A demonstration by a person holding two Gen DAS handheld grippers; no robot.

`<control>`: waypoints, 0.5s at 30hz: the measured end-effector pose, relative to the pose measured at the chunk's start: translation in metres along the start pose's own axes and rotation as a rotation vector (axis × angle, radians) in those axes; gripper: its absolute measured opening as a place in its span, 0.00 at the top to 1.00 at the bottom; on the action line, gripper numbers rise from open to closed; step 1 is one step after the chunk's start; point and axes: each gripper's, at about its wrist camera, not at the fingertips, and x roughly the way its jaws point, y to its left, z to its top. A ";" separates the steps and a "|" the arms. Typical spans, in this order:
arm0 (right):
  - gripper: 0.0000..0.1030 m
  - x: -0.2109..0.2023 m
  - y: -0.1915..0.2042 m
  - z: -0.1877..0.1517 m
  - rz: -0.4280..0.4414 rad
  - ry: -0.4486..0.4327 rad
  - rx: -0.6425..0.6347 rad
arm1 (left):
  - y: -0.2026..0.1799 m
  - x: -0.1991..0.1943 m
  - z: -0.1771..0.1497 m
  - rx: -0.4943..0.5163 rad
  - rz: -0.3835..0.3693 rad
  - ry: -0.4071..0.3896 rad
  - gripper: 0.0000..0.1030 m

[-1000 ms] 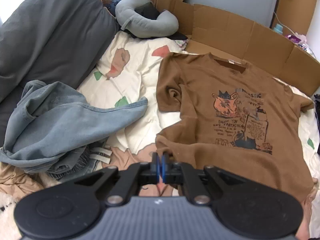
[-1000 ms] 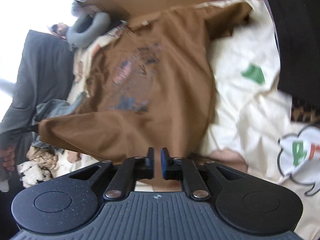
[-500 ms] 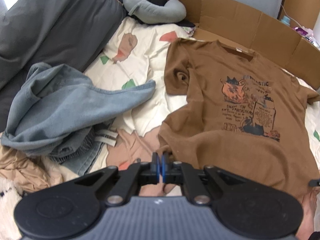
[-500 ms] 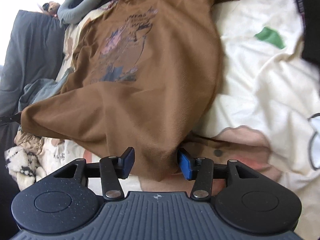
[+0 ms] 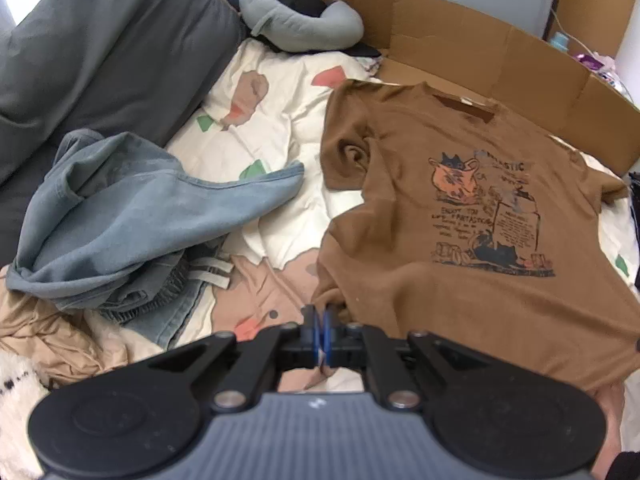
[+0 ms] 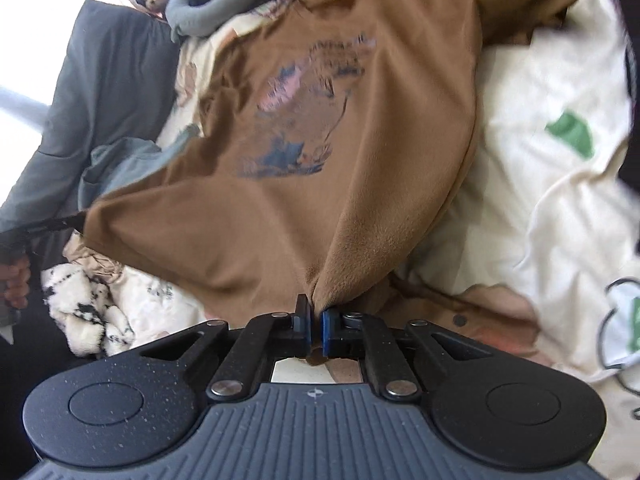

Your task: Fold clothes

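Observation:
A brown T-shirt (image 5: 472,216) with a printed cat graphic lies face up on the patterned bedsheet (image 5: 276,136), collar toward the cardboard. My left gripper (image 5: 320,332) is shut on the shirt's lower left hem corner. In the right wrist view the same brown T-shirt (image 6: 320,160) stretches away from me, its hem raised and taut. My right gripper (image 6: 315,328) is shut on the hem's other corner, cloth bunched between the blue pads (image 6: 329,330). The left gripper's tip (image 6: 60,222) shows at the far hem corner, held by a hand (image 6: 16,280).
A blue denim garment (image 5: 132,216) is heaped left of the shirt. A grey duvet (image 5: 92,52) and grey neck pillow (image 5: 304,20) lie at the back left. Flattened cardboard (image 5: 500,56) borders the far side. A white-and-black fuzzy item (image 6: 84,312) lies at the bed's near edge.
My right gripper has gone from open around the hem to shut on it. The shirt's hem has lifted and pulled taut between both grippers. The left gripper stayed shut.

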 end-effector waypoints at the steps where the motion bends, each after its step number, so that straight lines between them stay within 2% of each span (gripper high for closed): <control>1: 0.98 -0.007 0.002 0.004 -0.002 -0.004 -0.003 | -0.001 -0.002 0.000 0.002 -0.002 -0.001 0.98; 6: 0.98 -0.031 0.008 0.013 -0.035 -0.002 -0.026 | -0.007 -0.006 -0.005 0.004 -0.011 0.007 0.98; 15: 0.98 -0.042 0.012 0.014 -0.087 0.036 -0.024 | -0.006 -0.006 -0.022 -0.006 0.005 0.051 0.98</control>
